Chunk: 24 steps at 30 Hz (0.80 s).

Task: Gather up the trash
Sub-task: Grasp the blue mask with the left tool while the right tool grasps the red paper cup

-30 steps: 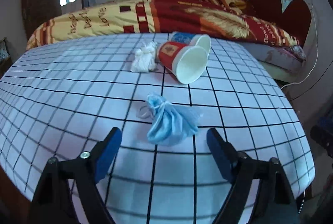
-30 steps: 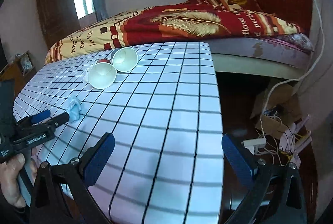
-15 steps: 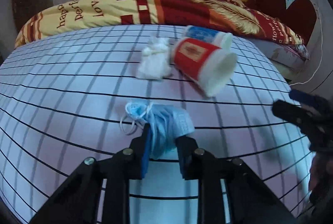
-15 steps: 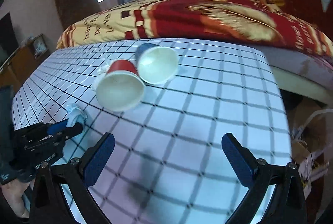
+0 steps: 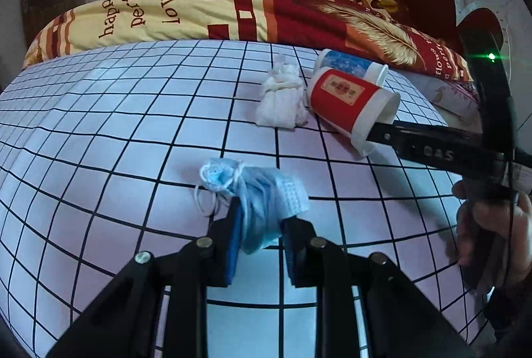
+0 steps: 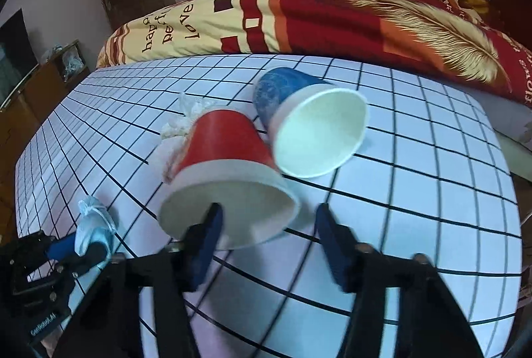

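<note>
On the checked tablecloth (image 5: 99, 125) my left gripper (image 5: 261, 218) is shut on a crumpled blue face mask (image 5: 262, 191); it also shows in the right wrist view (image 6: 93, 225). A red paper cup (image 5: 352, 101) lies on its side, a blue paper cup (image 5: 349, 65) behind it, and a white tissue wad (image 5: 282, 98) to their left. In the right wrist view my right gripper (image 6: 266, 225) is open, its left finger inside the red cup's (image 6: 226, 165) mouth and the right finger outside the rim. The blue cup (image 6: 309, 121) lies just beyond.
A bed with a red and yellow quilt (image 5: 266, 8) runs along the table's far edge. The table's right edge (image 6: 512, 191) drops to the floor. A dark cabinet (image 6: 40, 85) stands at the left.
My left gripper went from open to shut on the mask. My right gripper moved left and forward to the red cup, and its fingers narrowed around the rim.
</note>
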Each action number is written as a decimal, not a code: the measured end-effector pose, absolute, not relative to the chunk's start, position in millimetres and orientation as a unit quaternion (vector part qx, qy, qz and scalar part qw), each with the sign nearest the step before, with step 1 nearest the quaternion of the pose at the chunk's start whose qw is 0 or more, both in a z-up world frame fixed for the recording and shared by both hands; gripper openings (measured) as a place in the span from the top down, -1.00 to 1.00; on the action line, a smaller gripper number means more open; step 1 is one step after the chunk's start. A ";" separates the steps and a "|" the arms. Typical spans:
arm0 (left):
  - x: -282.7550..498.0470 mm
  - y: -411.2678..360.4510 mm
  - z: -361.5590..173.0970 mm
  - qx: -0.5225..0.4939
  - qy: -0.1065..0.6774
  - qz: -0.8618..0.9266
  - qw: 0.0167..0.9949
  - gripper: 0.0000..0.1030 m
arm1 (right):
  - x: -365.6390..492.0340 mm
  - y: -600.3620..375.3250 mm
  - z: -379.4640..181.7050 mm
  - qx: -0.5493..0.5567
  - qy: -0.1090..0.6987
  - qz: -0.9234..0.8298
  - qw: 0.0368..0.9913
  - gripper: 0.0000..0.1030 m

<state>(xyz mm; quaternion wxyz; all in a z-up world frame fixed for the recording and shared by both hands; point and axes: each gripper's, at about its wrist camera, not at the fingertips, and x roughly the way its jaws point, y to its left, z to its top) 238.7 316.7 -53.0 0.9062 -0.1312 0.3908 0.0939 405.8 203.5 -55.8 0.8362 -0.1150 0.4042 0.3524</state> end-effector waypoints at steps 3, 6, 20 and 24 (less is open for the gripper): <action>238.8 317.0 -52.1 -0.134 0.389 0.081 0.908 0.57 | 398.5 204.3 -55.2 -0.112 0.404 0.359 0.833 0.62; 239.5 312.7 -49.3 -0.133 0.384 0.072 0.911 0.60 | 388.5 200.3 -49.5 -0.110 0.396 0.367 0.834 0.91; 219.8 275.1 -22.6 -0.097 0.356 0.034 0.929 0.63 | 324.3 126.9 -1.4 -0.112 0.348 0.344 0.865 0.95; 215.3 263.0 -13.2 -0.091 0.348 0.029 0.933 0.63 | 307.8 93.5 10.9 -0.107 0.341 0.330 0.874 0.95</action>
